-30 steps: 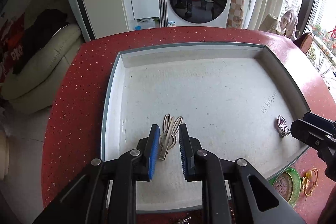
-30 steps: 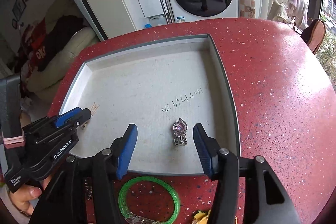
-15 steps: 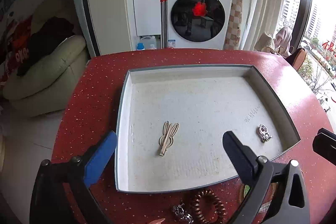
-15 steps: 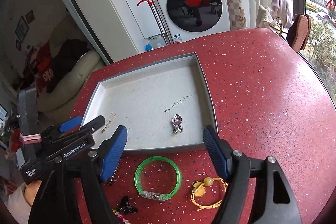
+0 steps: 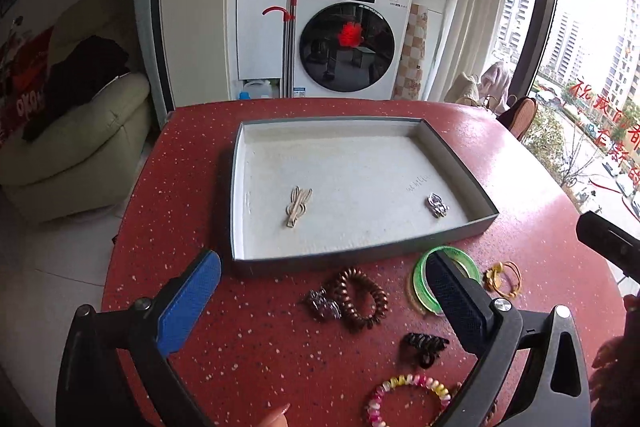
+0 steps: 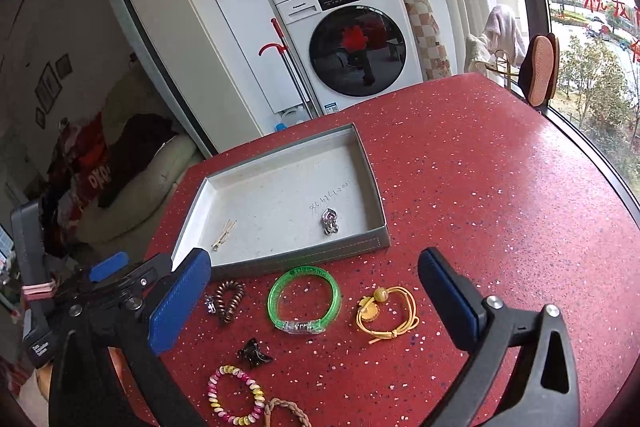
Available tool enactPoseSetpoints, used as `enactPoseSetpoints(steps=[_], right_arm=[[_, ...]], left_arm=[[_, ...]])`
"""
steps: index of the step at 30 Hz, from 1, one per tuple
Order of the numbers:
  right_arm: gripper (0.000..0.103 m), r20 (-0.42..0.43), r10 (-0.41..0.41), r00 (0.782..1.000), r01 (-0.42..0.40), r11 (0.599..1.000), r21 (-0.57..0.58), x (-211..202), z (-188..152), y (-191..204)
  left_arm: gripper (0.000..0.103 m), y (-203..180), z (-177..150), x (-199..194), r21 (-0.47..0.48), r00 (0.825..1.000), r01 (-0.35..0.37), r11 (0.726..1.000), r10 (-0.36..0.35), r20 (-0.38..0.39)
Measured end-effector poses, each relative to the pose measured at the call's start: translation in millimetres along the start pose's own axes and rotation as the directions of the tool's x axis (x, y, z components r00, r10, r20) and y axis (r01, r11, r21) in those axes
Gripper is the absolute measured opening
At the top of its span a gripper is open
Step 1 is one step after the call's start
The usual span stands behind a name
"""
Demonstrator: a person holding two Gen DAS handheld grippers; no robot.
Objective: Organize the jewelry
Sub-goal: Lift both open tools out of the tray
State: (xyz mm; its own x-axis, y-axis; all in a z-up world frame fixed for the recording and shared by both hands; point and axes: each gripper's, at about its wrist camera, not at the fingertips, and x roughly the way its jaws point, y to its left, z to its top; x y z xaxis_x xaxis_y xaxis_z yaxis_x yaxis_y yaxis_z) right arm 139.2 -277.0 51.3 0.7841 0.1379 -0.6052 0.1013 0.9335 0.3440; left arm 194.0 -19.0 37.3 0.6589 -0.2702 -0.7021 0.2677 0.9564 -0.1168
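Observation:
A grey tray (image 5: 240,187) (image 6: 304,259) sits on the red table. In it lie a beige hair clip (image 5: 297,205) (image 6: 223,235) and a silver purple pendant (image 5: 437,205) (image 6: 329,221). In front of the tray lie a brown coil hair tie (image 5: 360,297) (image 6: 230,299), a green bangle (image 6: 304,299) (image 5: 420,283), a yellow cord bracelet (image 6: 386,309) (image 5: 502,279), a black claw clip (image 6: 253,353) (image 5: 424,345) and a pink-yellow coil tie (image 6: 236,395) (image 5: 408,397). My left gripper (image 5: 324,295) and right gripper (image 6: 316,295) are both open and empty, held above these loose pieces.
A small dark brooch (image 5: 322,303) lies beside the brown coil tie. A braided tan bracelet (image 6: 286,411) lies at the near edge. A washing machine (image 5: 348,39) and a sofa (image 5: 76,131) stand beyond the table. The table's right side runs by a window.
My left gripper opened and let go of the beige hair clip in the tray. Both grippers pulled back and up from the tray, now over the loose jewelry in front.

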Motion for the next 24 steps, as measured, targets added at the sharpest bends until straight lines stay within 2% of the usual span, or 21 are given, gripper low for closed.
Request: enactPoseSetpoints(steps=[3,6,13,17,18,20,24], right_arm=[[0.103,-0.004,0.019,1.000,-0.019,1.000,0.024,-9,-8,-4],[0.103,-0.018,0.018,1.000,-0.017,0.999,0.029,-18,-19,-8],[0.103,-0.059,-0.060,0.996,0.058,0.997,-0.042,-38,-49,-10],[0.103,-0.115,-0.098,0.988,0.096,0.995,-0.025,-43,-81,-26],[0.103,-0.139,-0.105,0.985,0.104,0.994,-0.019,-43,-91,-30],[0.103,-0.186,-0.115,0.976,0.114,0.993,-0.013,-41,-106,-36],[0.103,-0.220,-0.137,0.966,0.135,0.991,-0.028,-41,-125,-39]], left_arm=[[0.103,-4,-26,-10,0.004,0.999,0.012,1.000,-0.012,-0.039],[0.103,-15,-54,-20,0.058,0.997,-0.050,0.997,0.053,-0.049],[0.103,-31,-100,-46,0.103,0.990,-0.128,0.986,0.133,-0.044],[0.103,-32,-118,-59,0.126,0.989,-0.137,0.983,0.142,-0.031],[0.103,-31,-121,-61,0.111,0.990,-0.134,0.985,0.139,-0.037],[0.103,-29,-128,-63,0.093,0.994,-0.085,0.992,0.091,-0.064],[0.103,-38,-139,-60,0.108,0.993,-0.014,0.994,0.026,-0.114]])
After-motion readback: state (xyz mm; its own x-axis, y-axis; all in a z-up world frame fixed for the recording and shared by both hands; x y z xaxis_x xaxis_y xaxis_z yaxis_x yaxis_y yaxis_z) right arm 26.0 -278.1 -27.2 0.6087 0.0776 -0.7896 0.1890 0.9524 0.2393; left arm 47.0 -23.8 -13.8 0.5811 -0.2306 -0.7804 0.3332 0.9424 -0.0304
